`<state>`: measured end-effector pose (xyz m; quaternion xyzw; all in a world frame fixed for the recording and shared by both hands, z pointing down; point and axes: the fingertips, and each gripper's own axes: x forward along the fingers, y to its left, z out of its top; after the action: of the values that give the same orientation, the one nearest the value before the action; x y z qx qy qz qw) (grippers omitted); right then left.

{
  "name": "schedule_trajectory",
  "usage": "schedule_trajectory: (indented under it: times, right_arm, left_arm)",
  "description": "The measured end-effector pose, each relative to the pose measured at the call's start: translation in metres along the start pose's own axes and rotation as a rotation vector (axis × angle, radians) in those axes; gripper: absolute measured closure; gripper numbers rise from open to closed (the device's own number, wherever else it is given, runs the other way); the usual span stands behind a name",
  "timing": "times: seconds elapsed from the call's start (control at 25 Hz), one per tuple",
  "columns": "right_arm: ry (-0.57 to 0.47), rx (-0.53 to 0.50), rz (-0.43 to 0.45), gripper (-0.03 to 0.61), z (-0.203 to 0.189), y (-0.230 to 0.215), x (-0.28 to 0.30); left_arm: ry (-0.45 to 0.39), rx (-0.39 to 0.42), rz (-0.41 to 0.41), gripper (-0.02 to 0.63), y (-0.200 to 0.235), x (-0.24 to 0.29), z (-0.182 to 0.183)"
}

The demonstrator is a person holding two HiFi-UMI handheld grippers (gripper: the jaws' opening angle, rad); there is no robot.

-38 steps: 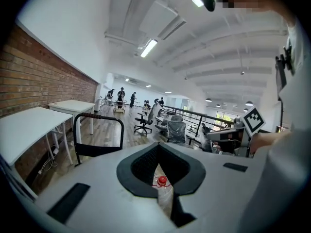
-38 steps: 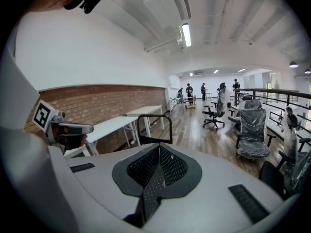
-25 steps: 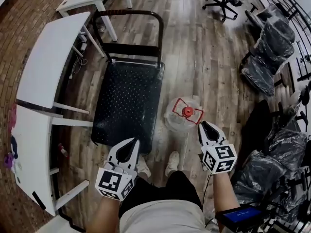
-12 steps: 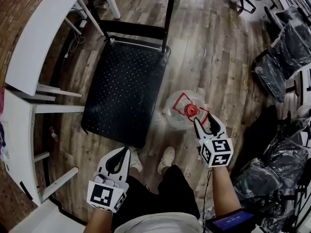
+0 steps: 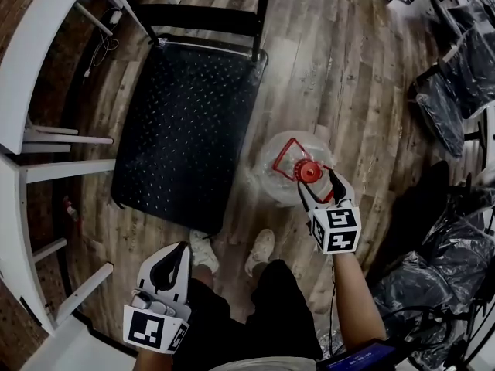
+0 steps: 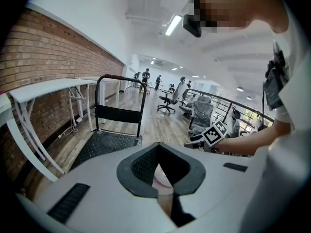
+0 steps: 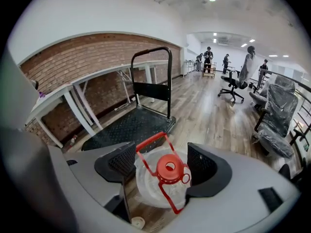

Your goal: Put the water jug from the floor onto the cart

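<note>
My right gripper (image 5: 318,185) reaches forward and down at the end of an outstretched forearm (image 5: 352,300). Its jaws have just been opening and now stand wide apart. The jug's red cap (image 7: 170,167) shows between them, with neither pad touching it. My left gripper (image 5: 182,247) hangs low by my left leg, pointing forward, its jaws closed tip to tip on nothing.

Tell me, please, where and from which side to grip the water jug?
Probably its red handle, from straight above: the jug stands upright, its round clear body looks too wide for the jaws, and the handle's thin bars lie exposed on top.
</note>
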<state>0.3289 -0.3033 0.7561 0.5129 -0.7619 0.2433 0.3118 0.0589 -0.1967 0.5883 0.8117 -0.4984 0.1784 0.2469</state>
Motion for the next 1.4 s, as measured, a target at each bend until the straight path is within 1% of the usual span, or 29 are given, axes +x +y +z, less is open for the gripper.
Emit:
schedule_trajectory:
  times: [0.12, 0.28, 0.4, 0.56, 0.68, 0.8, 0.84, 0.88, 1.12, 1.24, 1.4]
  right_arm:
    - [0.026, -0.019, -0.016, 0.253, -0.017, -0.005, 0.023]
    - [0.075, -0.014, -0.021, 0.238, -0.037, -0.012, 0.051]
    - [0.116, -0.019, -0.035, 0.238, -0.05, -0.017, 0.066]
    - [0.136, 0.039, -0.066, 0.239, -0.061, -0.023, 0.074]
    - [0.146, 0.063, -0.073, 0.239, -0.067, -0.023, 0.078]
    - [0.135, 0.07, -0.087, 0.242, -0.065, -0.024, 0.081]
    - [0.129, 0.072, -0.094, 0.262, -0.064, -0.025, 0.08]
    - [0.126, 0.073, -0.1, 0.265, -0.064, -0.026, 0.079]
    - [0.124, 0.084, -0.128, 0.268, -0.07, -0.025, 0.065]
    - [0.092, 0.069, -0.144, 0.268, -0.058, -0.02, 0.045]
    - [0.064, 0.061, -0.152, 0.268, -0.029, -0.011, 0.012]
  left_arm:
    - [0.002, -0.017, 0.005, 0.615, 0.006, 0.01, -0.012]
    - [0.013, -0.022, 0.014, 0.615, 0.013, 0.016, -0.024]
    - [0.022, -0.041, 0.024, 0.615, 0.019, 0.017, -0.031]
    - [0.034, -0.057, 0.042, 0.615, 0.025, 0.016, -0.038]
    - [0.041, -0.064, 0.05, 0.615, 0.028, 0.015, -0.04]
    - [0.041, -0.06, 0.052, 0.615, 0.028, 0.016, -0.039]
    - [0.04, -0.06, 0.051, 0.615, 0.027, 0.016, -0.039]
    - [0.041, -0.062, 0.049, 0.615, 0.026, 0.017, -0.039]
    - [0.042, -0.066, 0.048, 0.615, 0.023, 0.012, -0.035]
    - [0.03, -0.053, 0.05, 0.615, 0.026, 0.005, -0.026]
    - [-0.001, -0.054, 0.058, 0.615, 0.036, -0.006, -0.009]
